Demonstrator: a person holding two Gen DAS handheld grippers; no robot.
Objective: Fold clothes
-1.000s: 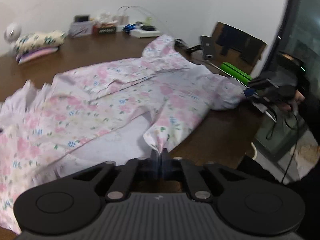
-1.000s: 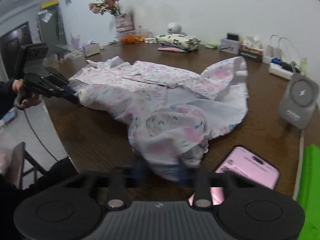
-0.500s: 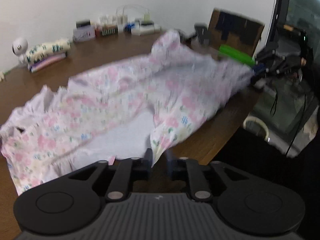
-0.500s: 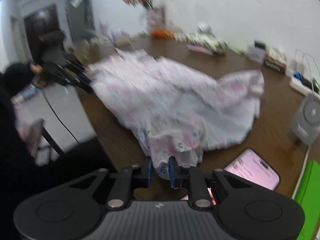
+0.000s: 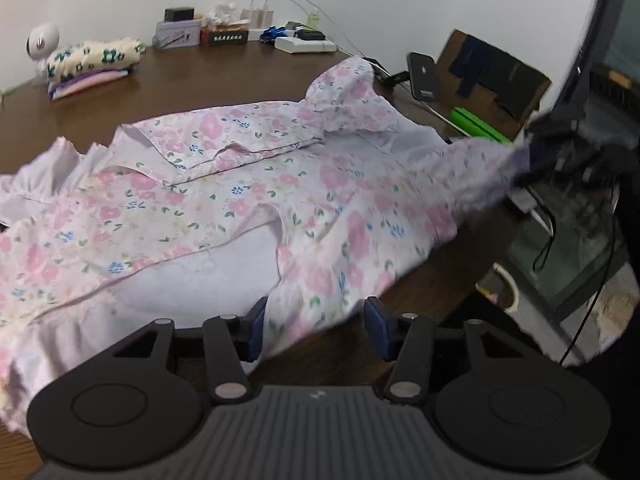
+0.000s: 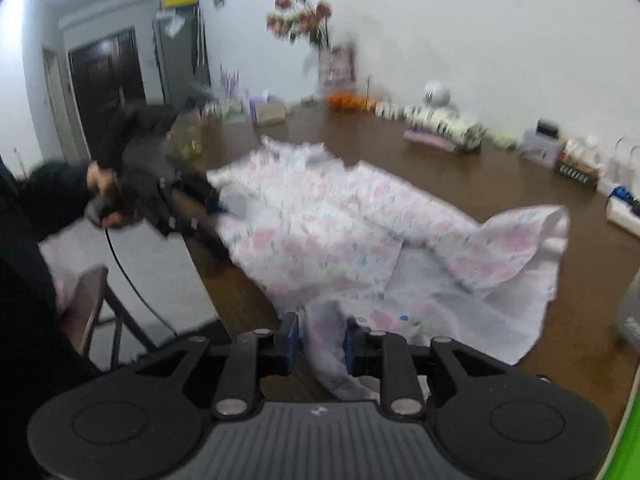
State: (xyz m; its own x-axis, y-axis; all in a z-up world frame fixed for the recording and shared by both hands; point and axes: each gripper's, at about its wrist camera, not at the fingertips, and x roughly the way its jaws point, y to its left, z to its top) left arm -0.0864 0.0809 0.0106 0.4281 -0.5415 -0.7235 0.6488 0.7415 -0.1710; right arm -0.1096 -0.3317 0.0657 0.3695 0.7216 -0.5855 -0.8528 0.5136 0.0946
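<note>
Your left gripper point(image 5: 316, 326) has its jaws apart around the pink floral cotton garment point(image 5: 248, 200); your right gripper point(image 6: 320, 340) has its jaws part-open over its hem on the brown wooden worktop point(image 6: 500, 184).

The left gripper point(image 5: 316, 330), black with blue-padded fingers point(image 5: 256, 326), sits low at the near table edge with its jaws spread wide; cloth drapes between them without being pinched. In the right wrist view it appears at the left, blurred, gripped by a bare hand point(image 6: 106, 200) on a dark-sleeved arm. The right gripper point(image 6: 320, 340), of the same build, has its jaws partly apart, with fabric lying loosely in the gap. In the left wrist view it shows at the far right, blurred.
</note>
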